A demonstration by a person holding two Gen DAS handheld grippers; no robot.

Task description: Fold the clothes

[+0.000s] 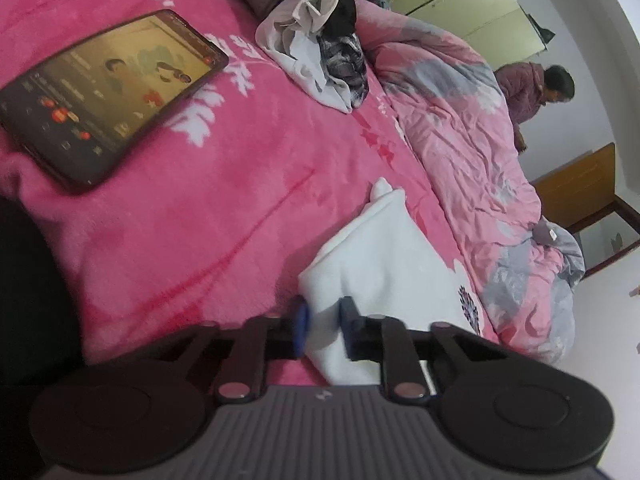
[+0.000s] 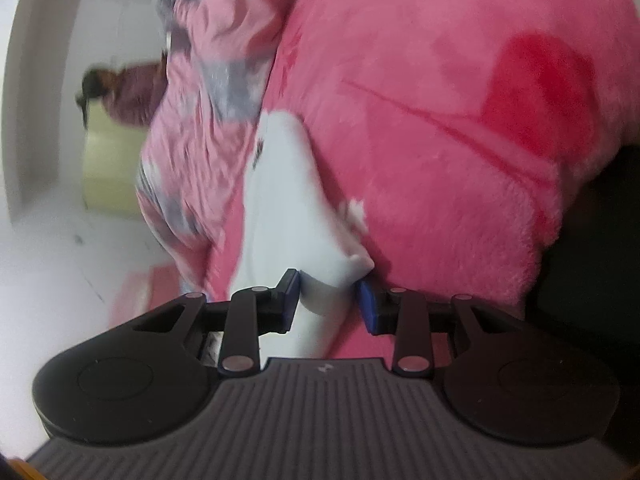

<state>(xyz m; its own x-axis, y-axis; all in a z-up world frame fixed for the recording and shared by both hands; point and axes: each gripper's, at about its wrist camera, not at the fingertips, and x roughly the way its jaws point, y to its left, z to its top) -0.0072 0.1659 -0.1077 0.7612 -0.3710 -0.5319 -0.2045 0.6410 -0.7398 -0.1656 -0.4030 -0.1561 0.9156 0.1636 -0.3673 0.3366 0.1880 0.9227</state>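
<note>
Both tongs, left point(image 1: 324, 328) and right point(image 2: 329, 300), pinch white garment point(image 1: 384, 248) edges on open pink blanket point(image 1: 200, 208).

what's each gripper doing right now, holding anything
left gripper: shut on the white cloth
right gripper: shut on the same white cloth

right gripper point(image 2: 328, 300) pinching near edge of white garment point(image 2: 280, 216), blue pads point(image 2: 370, 304) pressed on the fabric; garment lies on pink fleece blanket point(image 2: 440, 140); crumpled pink-grey quilt point(image 2: 200, 120) left, person point(image 2: 120, 96) far left, blurred
</note>
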